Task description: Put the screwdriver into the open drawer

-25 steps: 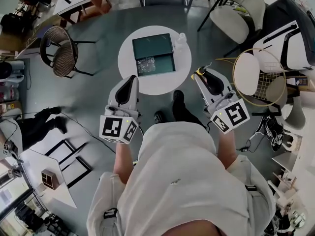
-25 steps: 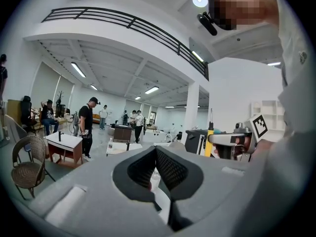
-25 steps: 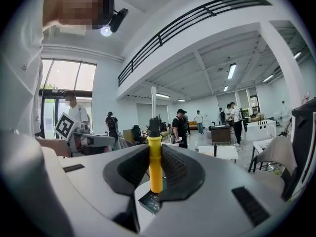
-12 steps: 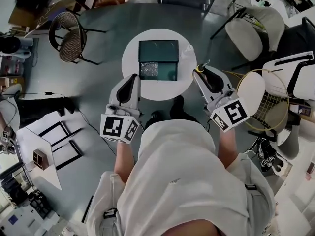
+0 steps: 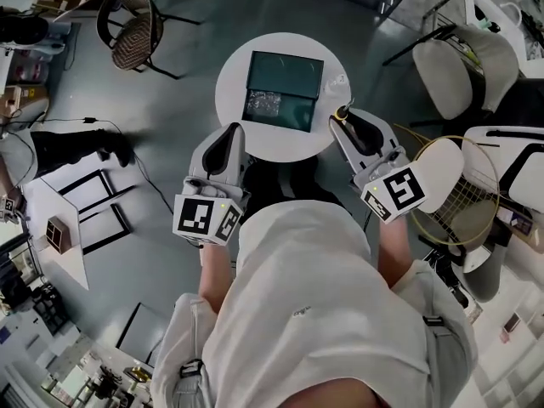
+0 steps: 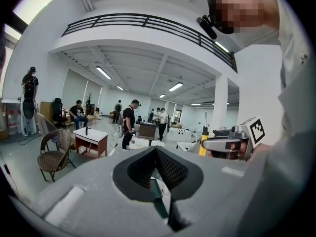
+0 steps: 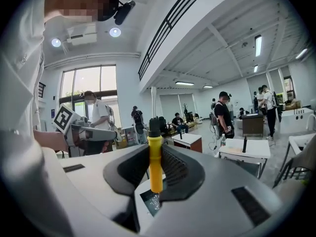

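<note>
The right gripper (image 7: 155,154) has its jaws pressed on a yellow-handled screwdriver with a black cap (image 7: 155,167), which stands upright between them. Only the handle shows; the shaft is hidden below, behind the gripper's grey body. In the head view the screwdriver is no more than a yellow speck at that gripper's tip, above the right edge of the round white table (image 5: 234,75) and well apart from the drawer.

The left gripper (image 6: 156,151) has its jaws together at the tips with nothing between them. Through the gap beneath them a sliver of white tabletop and dark green shows, too narrow to read further. From above, this gripper hangs over the table's near-left edge.

At the table's middle sits a dark green box-shaped cabinet (image 5: 286,70). Its open drawer (image 5: 293,111) is pulled out toward the person. A crinkled clear plastic bag (image 5: 262,104) lies in the drawer's left part; the rest of the drawer floor is dark and hard to make out. A small clear object (image 5: 337,83) stands near the table's right edge, just beside the cabinet — what it is cannot be told.

The person's white shirt (image 5: 306,313) fills the lower head view and cuts off both forearms.
</note>
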The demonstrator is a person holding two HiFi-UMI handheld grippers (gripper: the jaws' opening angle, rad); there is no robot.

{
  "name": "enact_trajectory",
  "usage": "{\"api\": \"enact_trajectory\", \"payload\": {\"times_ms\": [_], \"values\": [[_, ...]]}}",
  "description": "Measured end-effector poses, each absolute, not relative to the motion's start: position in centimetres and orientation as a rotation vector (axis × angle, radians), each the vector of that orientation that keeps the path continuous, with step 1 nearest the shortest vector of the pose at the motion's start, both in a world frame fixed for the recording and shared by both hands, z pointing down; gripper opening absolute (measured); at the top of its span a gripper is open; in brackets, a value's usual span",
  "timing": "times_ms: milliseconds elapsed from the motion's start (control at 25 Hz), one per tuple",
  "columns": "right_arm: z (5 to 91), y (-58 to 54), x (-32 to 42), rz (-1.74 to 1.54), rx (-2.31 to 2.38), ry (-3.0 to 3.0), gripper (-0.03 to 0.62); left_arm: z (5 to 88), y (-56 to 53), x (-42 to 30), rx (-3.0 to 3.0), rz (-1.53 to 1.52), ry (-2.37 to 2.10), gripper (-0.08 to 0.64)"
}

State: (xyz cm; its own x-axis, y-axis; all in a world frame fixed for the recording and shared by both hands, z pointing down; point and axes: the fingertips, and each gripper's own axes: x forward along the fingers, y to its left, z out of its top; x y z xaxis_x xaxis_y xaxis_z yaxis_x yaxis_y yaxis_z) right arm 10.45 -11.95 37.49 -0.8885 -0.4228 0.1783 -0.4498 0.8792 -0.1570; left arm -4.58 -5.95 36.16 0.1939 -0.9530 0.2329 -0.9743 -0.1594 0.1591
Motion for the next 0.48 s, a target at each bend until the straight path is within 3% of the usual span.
{"api": "enact_trajectory", "payload": {"times_ms": [480], "values": [[39.5,-12.7,5.3,0.202,0.584,-2.813,0.078,36.0,-6.9,-8.6,2.191,0.099,-1.872,0.011]]}}
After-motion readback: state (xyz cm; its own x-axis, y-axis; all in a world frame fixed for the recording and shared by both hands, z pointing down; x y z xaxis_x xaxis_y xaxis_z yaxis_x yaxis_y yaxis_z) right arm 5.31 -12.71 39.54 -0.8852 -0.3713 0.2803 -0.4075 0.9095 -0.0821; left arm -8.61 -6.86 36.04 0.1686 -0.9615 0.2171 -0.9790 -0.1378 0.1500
